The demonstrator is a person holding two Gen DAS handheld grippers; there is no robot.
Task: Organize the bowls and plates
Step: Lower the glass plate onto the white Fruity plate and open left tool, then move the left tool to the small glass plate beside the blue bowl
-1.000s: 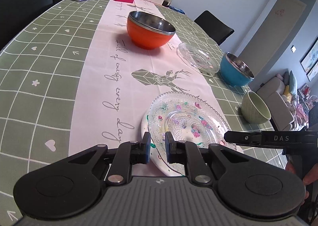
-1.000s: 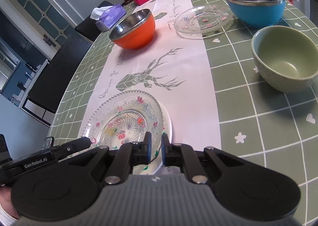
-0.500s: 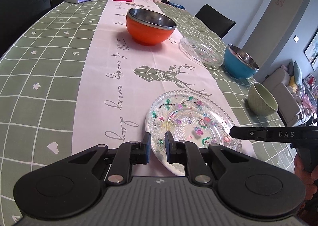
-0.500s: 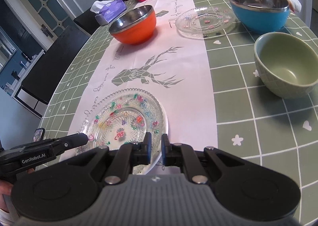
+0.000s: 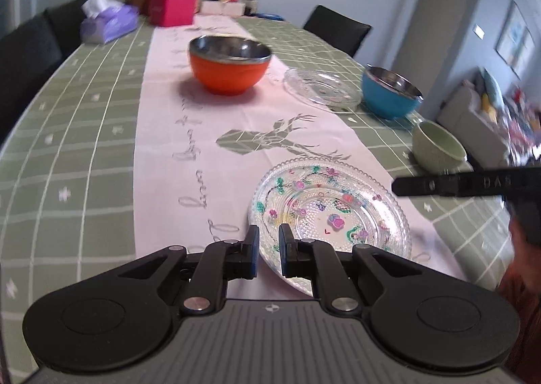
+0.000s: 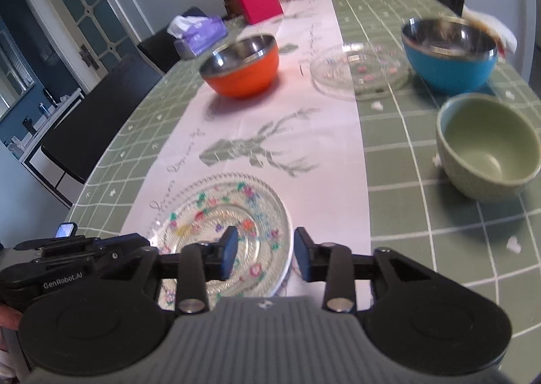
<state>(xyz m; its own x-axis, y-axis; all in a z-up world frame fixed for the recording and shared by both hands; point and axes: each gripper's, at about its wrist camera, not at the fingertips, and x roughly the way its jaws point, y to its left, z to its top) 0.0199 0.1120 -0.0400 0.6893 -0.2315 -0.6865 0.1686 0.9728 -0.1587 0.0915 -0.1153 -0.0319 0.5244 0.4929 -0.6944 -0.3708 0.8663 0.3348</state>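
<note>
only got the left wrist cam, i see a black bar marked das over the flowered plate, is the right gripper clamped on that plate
Observer: No. In the right wrist view the right gripper has its jaws apart. They have just been opening, and the near rim of the flowered plate lies between them, not clamped.
Operator: anything under that plate
Observer: A white edge shows beneath its right rim, possibly a second plate. I cannot tell for sure.
Operator: green bowl empty
Observer: Yes, the green bowl is bare inside.
</note>
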